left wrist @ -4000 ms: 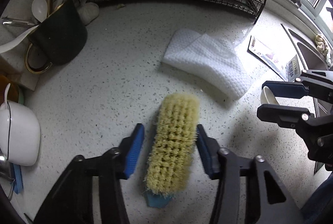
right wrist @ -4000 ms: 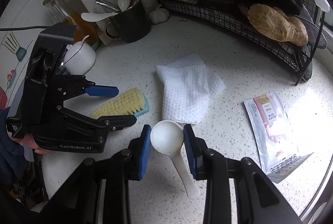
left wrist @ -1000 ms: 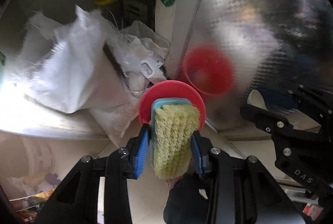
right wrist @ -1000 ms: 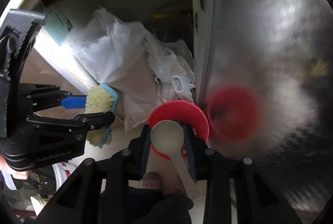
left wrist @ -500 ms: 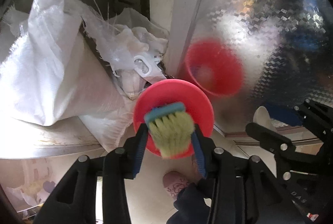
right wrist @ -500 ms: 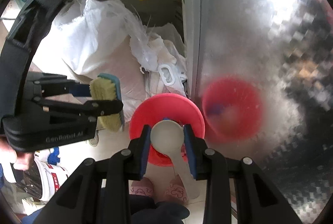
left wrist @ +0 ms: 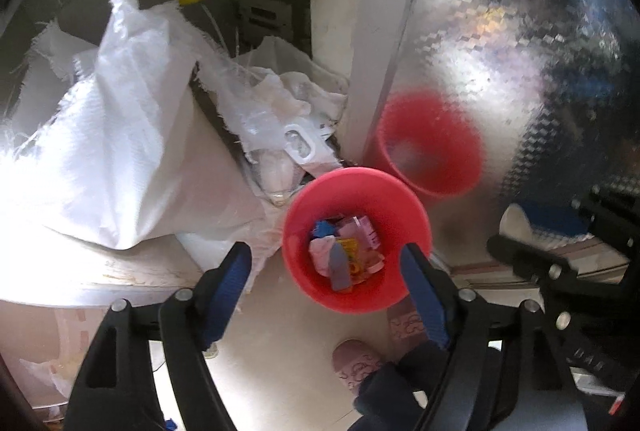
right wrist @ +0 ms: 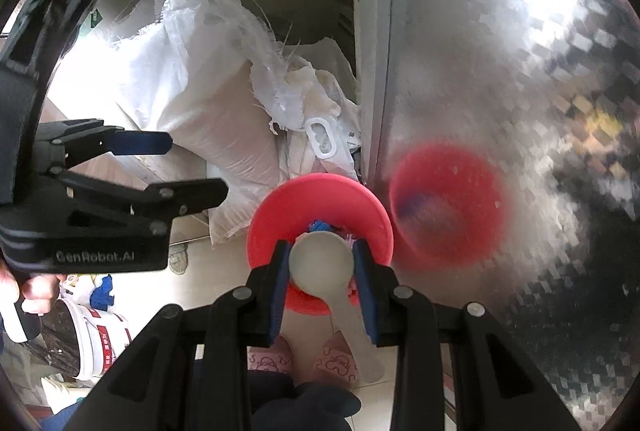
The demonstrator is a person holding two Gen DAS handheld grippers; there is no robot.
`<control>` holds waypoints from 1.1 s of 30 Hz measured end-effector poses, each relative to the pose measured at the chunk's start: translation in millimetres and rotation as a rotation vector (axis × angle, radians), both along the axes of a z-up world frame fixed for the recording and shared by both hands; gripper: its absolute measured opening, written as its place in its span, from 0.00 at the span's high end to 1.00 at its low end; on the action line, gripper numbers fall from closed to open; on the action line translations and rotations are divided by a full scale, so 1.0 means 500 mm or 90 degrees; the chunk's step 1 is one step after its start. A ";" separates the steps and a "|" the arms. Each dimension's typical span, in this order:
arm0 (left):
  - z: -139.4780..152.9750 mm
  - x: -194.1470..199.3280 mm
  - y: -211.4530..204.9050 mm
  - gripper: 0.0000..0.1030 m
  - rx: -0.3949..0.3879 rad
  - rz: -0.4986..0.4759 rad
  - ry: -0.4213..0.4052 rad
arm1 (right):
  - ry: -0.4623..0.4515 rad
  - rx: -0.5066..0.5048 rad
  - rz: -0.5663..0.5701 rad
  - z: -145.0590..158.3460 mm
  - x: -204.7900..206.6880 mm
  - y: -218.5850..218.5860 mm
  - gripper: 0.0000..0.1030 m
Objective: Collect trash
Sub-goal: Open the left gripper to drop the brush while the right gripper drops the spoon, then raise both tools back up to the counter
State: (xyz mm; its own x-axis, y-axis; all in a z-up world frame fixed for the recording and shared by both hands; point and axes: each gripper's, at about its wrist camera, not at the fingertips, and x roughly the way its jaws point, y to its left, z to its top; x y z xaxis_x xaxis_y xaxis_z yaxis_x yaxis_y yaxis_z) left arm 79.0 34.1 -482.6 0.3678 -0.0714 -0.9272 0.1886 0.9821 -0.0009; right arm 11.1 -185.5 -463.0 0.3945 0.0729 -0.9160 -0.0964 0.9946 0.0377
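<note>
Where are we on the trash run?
Done: left gripper is opening with nothing between its jaws over the red bin, which already holds scraps. In hand: right gripper clamps the white spoon above the bin. Left: drop the spoon.

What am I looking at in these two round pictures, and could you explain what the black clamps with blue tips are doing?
They are hand-held grippers, one in each of a person's hands, each with a wide-angle camera looking along its jaws. One picture is from the left gripper: its jaws are opening with nothing between them, above a red bin holding colourful scraps. The other picture is from the right gripper, whose blue pads pinch a white plastic spoon over the same bin. The floor also holds white woven sacks and the person's pink slippers. The shiny panel on the right mirrors the bin.
</note>
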 end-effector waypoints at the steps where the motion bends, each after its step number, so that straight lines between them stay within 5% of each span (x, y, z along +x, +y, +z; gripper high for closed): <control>1: -0.001 -0.003 0.005 0.26 0.001 0.003 0.002 | -0.001 0.000 0.003 0.000 0.003 0.002 0.72; 16: -0.024 -0.029 0.084 0.11 0.023 0.077 0.013 | -0.028 -0.034 0.060 -0.007 0.057 0.050 0.71; 19: -0.018 -0.028 0.091 0.05 0.020 0.084 0.011 | -0.026 -0.031 0.067 -0.008 0.063 0.050 0.46; 21: -0.013 -0.029 0.092 0.01 0.017 0.085 0.012 | -0.032 -0.038 0.066 -0.002 0.062 0.051 0.44; 28: 0.041 -0.050 0.093 0.01 0.015 0.093 0.018 | -0.021 -0.042 0.070 0.040 0.051 0.067 0.44; 33: 0.134 -0.071 0.108 0.01 0.006 0.107 0.019 | -0.008 -0.041 0.078 0.104 0.035 0.085 0.44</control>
